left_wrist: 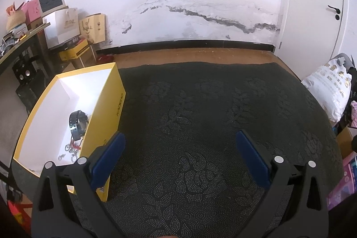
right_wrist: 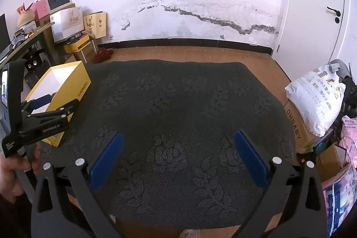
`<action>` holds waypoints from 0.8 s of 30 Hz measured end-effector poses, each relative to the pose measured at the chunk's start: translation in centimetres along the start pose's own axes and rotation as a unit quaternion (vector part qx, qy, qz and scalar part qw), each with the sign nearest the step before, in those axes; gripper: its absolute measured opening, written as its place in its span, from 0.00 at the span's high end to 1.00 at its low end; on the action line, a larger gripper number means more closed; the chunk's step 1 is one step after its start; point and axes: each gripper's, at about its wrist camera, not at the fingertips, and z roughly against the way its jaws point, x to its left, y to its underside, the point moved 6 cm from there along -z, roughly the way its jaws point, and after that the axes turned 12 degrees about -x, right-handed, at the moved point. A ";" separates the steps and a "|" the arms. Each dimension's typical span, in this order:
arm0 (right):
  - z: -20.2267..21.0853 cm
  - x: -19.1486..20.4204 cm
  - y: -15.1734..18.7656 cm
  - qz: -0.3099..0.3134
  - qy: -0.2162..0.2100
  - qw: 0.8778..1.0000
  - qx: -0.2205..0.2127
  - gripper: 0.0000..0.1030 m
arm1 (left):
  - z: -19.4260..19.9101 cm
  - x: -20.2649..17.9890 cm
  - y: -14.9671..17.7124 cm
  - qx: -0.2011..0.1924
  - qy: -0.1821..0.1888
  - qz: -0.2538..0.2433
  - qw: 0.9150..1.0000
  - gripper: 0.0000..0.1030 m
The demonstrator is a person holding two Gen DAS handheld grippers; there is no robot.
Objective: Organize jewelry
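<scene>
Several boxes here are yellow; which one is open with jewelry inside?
The yellow box with the white interior on the dark floral cloth: open-topped, holding a black watch. The other yellow box lies stacked by the wall.

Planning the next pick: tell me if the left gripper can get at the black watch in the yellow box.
Probably yes. The left gripper is open beside the yellow box, which has no lid, and the black watch lies uncovered inside. Only the box wall stands between them.

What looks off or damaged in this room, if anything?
The wall behind the dark cloth has a long jagged crack with peeling, stained paint. The jewelry itself looks tidy: a black watch and small trinkets lie inside the yellow box.
</scene>
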 end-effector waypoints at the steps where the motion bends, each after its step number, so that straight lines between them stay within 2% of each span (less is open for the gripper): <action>1: 0.0 0.0 0.0 0.000 0.000 1.000 -0.001 0.07 | 0.0 0.0 0.0 0.000 0.000 0.000 1.000 0.06; 19: 0.0 0.1 0.0 0.003 0.000 1.000 0.002 0.07 | -0.4 -0.2 0.1 0.004 0.006 0.003 1.000 0.06; 24: 0.0 0.1 0.0 0.004 0.001 1.000 0.001 0.07 | -0.4 -0.3 0.1 0.003 0.031 0.026 0.999 0.06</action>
